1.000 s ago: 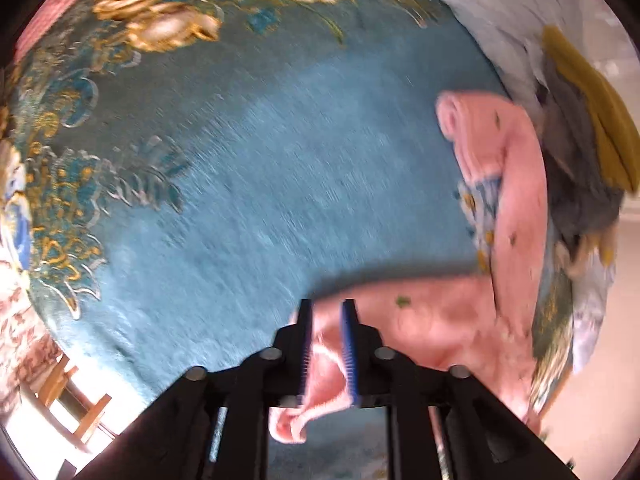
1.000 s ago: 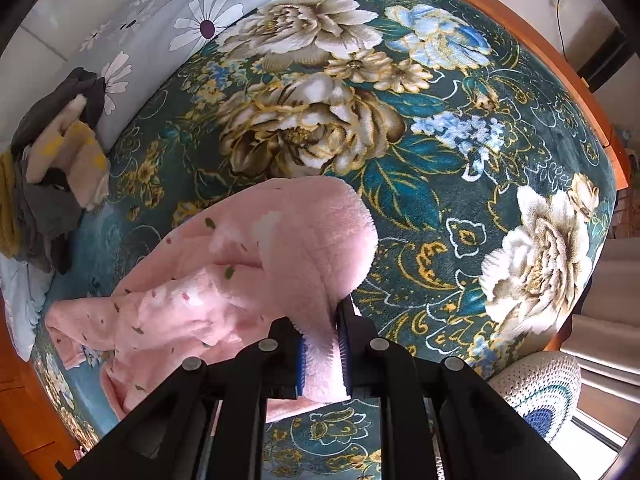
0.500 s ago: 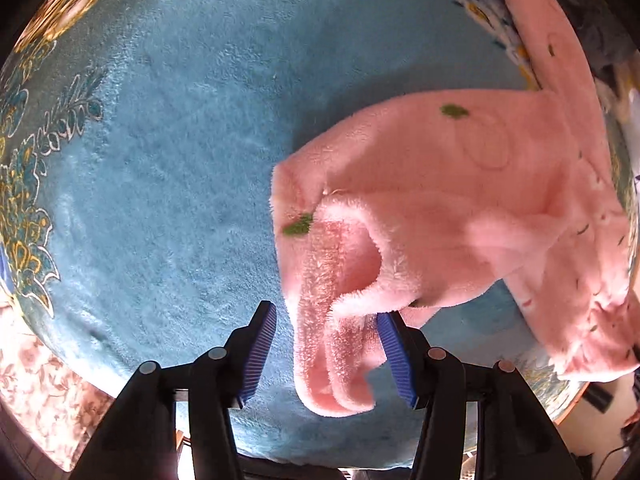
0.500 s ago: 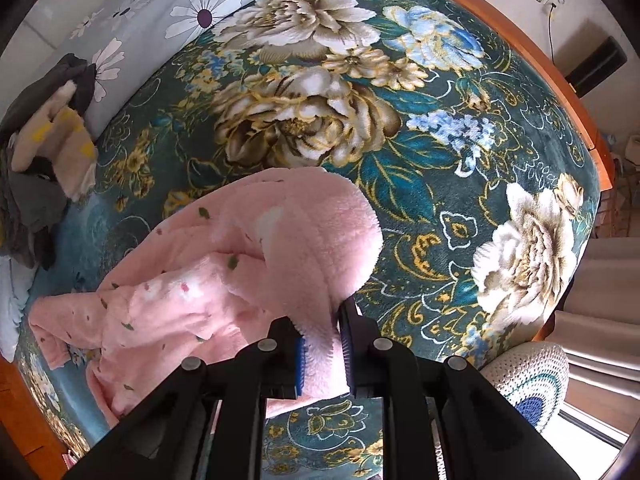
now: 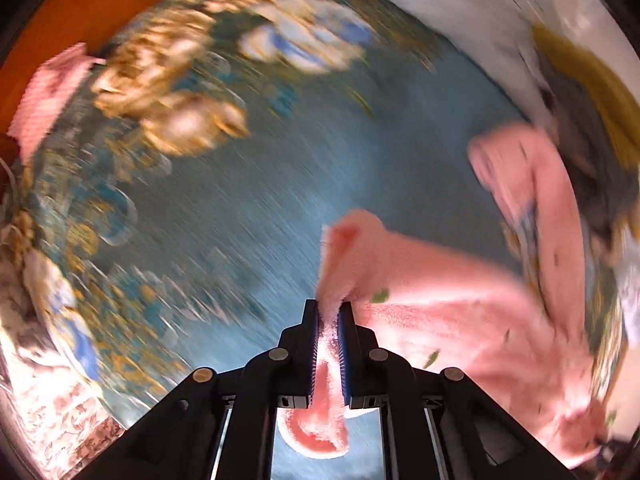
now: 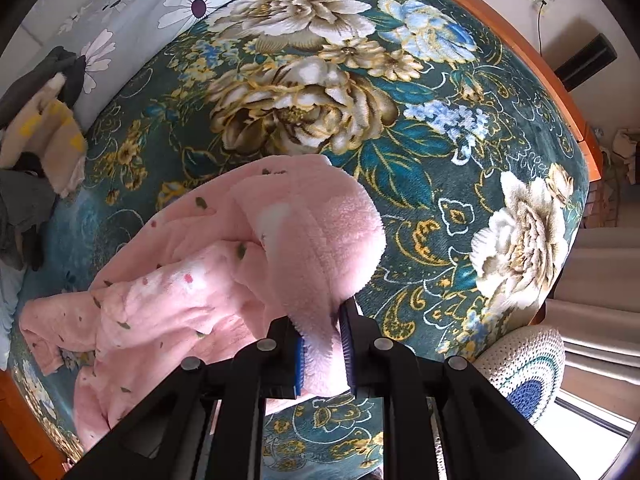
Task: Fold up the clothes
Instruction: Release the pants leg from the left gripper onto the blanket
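Observation:
A fluffy pink garment (image 6: pixel 188 292) with small leaf prints lies rumpled on the teal floral blanket (image 6: pixel 400 128) of a bed. My right gripper (image 6: pixel 324 320) is shut on a thick folded edge of it and holds that edge raised. In the blurred left wrist view the same pink garment (image 5: pixel 448 312) stretches to the right, and my left gripper (image 5: pixel 329 312) is shut on another edge of it, with a flap hanging below the jaws.
A pile of grey, beige and yellow clothes (image 6: pixel 36 140) lies at the blanket's far left, also seen in the left wrist view (image 5: pixel 592 128). A grey daisy-print sheet (image 6: pixel 132 4) lies beyond. A crocheted round stool (image 6: pixel 524 372) stands beside the bed's wooden frame (image 6: pixel 552 76).
My left gripper opened half a second ago with the pink fabric between its fingers; now it is shut on the fabric again and swinging fast. My right gripper keeps its hold, hardly moved.

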A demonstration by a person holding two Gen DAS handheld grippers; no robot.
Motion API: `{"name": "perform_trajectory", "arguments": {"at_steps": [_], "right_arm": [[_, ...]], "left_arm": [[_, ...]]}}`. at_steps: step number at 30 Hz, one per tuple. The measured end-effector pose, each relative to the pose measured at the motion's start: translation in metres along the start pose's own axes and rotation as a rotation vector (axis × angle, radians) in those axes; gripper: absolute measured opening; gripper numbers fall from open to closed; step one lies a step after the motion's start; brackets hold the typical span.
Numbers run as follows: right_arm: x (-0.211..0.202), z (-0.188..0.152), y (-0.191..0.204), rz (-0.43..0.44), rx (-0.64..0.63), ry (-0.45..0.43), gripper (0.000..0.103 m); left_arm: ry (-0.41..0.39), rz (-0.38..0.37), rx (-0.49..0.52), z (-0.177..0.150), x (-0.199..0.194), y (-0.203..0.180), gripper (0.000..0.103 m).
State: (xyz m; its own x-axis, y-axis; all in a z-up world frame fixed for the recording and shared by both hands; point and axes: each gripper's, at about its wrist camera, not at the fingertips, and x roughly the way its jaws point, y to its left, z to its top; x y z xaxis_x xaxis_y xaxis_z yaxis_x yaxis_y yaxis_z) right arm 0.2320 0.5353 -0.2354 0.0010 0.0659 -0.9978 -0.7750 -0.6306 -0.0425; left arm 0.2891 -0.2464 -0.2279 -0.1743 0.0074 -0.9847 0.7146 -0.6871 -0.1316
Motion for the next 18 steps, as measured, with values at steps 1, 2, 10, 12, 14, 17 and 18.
{"name": "perform_trajectory", "arguments": {"at_steps": [1, 2, 10, 12, 14, 17, 18], "right_arm": [[0.0, 0.001, 0.0, -0.006, -0.001, -0.001, 0.017], [0.0, 0.001, -0.001, -0.012, -0.002, -0.002, 0.017], [-0.005, 0.01, -0.002, -0.038, -0.015, -0.018, 0.017], [-0.007, 0.01, -0.004, -0.032, -0.018, -0.027, 0.018], [-0.007, 0.011, -0.007, -0.029, -0.015, -0.036, 0.019], [-0.012, 0.01, -0.019, -0.001, 0.006, -0.066, 0.038], [-0.014, 0.01, -0.023, 0.013, 0.013, -0.081, 0.045]], "left_arm": [[-0.014, 0.017, -0.018, 0.009, 0.005, 0.003, 0.01], [-0.028, 0.033, -0.037, 0.018, 0.01, 0.006, 0.008], [-0.03, 0.066, -0.215, 0.065, 0.054, 0.022, 0.008], [0.007, 0.049, -0.237, 0.048, 0.06, 0.026, 0.018], [0.063, 0.008, -0.274, 0.022, 0.072, 0.032, 0.033], [0.127, -0.056, -0.383, -0.021, 0.094, 0.045, 0.043], [0.141, -0.082, -0.435, -0.033, 0.101, 0.05, 0.048]]}}
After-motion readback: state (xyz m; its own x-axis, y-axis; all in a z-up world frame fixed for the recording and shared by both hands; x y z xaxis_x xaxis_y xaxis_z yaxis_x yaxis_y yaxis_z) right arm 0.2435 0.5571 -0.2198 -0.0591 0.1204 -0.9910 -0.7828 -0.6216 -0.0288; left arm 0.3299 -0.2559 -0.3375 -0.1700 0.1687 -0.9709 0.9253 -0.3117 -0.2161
